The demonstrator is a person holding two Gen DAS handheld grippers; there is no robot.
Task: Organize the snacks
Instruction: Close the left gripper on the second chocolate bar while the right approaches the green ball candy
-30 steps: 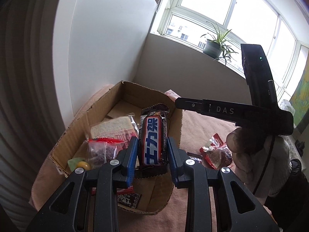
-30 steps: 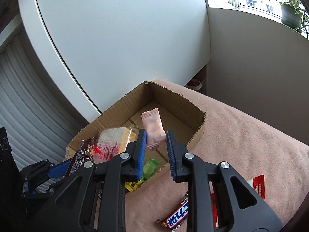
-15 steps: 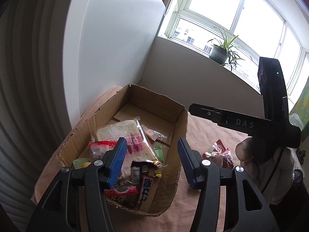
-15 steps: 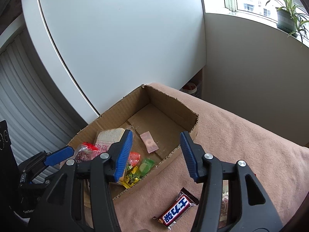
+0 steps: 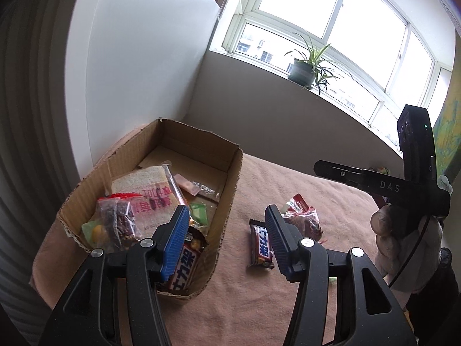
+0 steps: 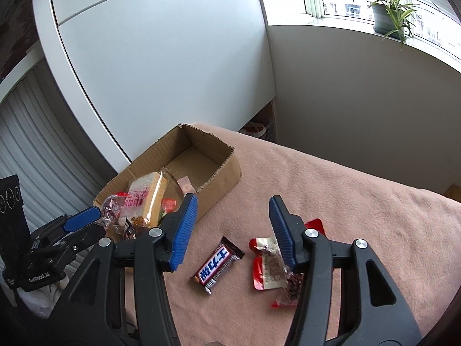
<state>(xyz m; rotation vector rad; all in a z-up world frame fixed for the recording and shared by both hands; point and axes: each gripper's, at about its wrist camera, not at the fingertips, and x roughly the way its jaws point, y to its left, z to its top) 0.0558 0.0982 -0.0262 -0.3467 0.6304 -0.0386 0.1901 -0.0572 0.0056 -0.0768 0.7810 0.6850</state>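
A cardboard box (image 5: 230,184) stands on the pink cloth and holds a bread packet (image 5: 149,193), a dark snack bag (image 5: 115,222), a pink candy (image 5: 187,183) and a chocolate bar (image 5: 184,268) leaning in its near corner. My left gripper (image 5: 226,225) hangs open over the box's near right wall, holding nothing. Right of the box a second chocolate bar (image 6: 219,261) and red snack packets (image 6: 268,262) lie on the cloth. My right gripper (image 6: 233,216) is open above them, with nothing between its fingers.
A white cabinet (image 6: 161,57) and ribbed shutter rise behind the box (image 6: 219,176). A potted plant (image 5: 302,70) sits on the window sill. A hand (image 5: 386,230) holds the right gripper's black body at the right of the left wrist view.
Both grippers opened. The left one let its chocolate bar drop into the box's near corner; the right one let the pink candy fall into the box, then swung right over the cloth.
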